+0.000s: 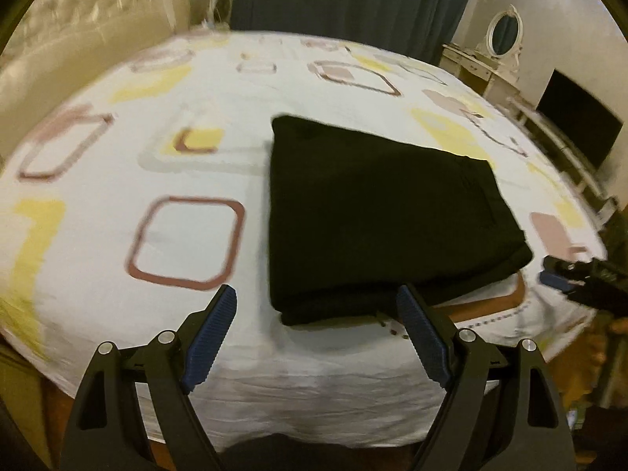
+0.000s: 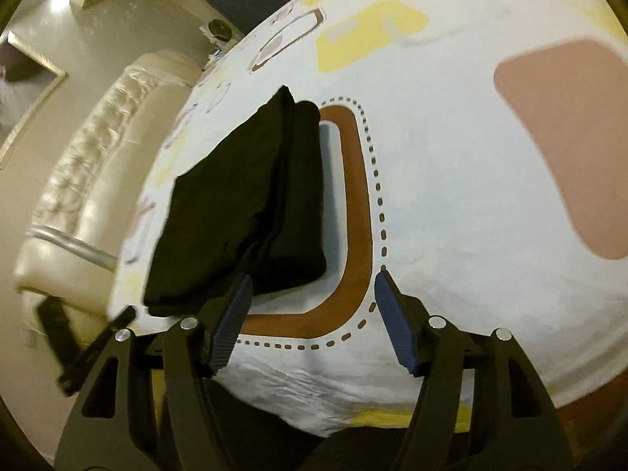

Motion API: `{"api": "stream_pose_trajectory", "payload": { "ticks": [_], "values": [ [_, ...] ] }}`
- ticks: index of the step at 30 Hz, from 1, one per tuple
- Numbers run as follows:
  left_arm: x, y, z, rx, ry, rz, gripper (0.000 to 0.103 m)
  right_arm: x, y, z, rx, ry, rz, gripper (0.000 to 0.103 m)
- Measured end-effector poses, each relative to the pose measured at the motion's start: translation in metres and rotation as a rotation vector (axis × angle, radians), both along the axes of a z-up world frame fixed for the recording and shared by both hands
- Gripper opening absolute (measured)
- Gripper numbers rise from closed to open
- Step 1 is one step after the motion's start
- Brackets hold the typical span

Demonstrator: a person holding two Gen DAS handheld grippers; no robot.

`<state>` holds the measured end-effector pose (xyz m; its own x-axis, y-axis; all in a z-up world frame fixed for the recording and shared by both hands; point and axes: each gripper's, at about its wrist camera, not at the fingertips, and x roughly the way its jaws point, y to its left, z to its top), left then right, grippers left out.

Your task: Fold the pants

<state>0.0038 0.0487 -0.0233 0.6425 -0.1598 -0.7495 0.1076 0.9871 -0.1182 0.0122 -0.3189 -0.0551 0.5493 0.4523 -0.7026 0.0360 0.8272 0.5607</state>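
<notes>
The black pants lie folded into a flat thick rectangle on the bed near its front edge; they also show in the right wrist view, stacked in layers. My left gripper is open and empty, just in front of the folded pants' near edge. My right gripper is open and empty, just to the right of the pants' near corner. The right gripper also shows at the right edge of the left wrist view, and the left gripper shows blurred at the lower left of the right wrist view.
The bed has a white sheet with yellow, pink and brown squares. A cream tufted headboard is on the left. Dark curtains, a white dresser with an oval mirror and a dark screen stand beyond the bed.
</notes>
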Motion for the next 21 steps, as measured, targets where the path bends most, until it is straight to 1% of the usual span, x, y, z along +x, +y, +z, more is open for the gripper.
{"api": "stream_pose_trajectory", "payload": {
  "ticks": [2,4,5,7,9,13,17,21],
  "values": [
    [-0.005,0.0,0.004,0.027,-0.019,0.013,0.083,-0.005,0.01,0.006,-0.08,-0.02,-0.008,0.067],
    [-0.011,0.002,0.007,0.035,-0.036,0.029,0.083,-0.01,0.021,0.009,-0.155,-0.042,-0.004,0.068],
    [-0.015,0.002,0.008,0.042,-0.038,0.035,0.083,-0.014,0.028,0.011,-0.207,-0.054,-0.007,0.068],
    [-0.018,0.002,0.008,0.058,-0.033,0.043,0.083,-0.018,0.038,0.012,-0.264,-0.072,0.0,0.069],
    [-0.019,0.004,0.007,0.057,-0.024,0.05,0.083,-0.022,0.047,0.011,-0.321,-0.085,0.012,0.069],
    [-0.025,0.012,0.01,0.018,-0.021,0.102,0.085,-0.029,0.057,0.01,-0.364,-0.114,0.033,0.07],
    [-0.026,0.016,0.015,0.04,-0.031,0.13,0.085,-0.033,0.064,0.011,-0.4,-0.131,0.053,0.07],
    [-0.025,0.019,0.013,0.008,-0.001,0.146,0.085,-0.032,0.066,0.012,-0.406,-0.14,0.058,0.07]
  ]
}}
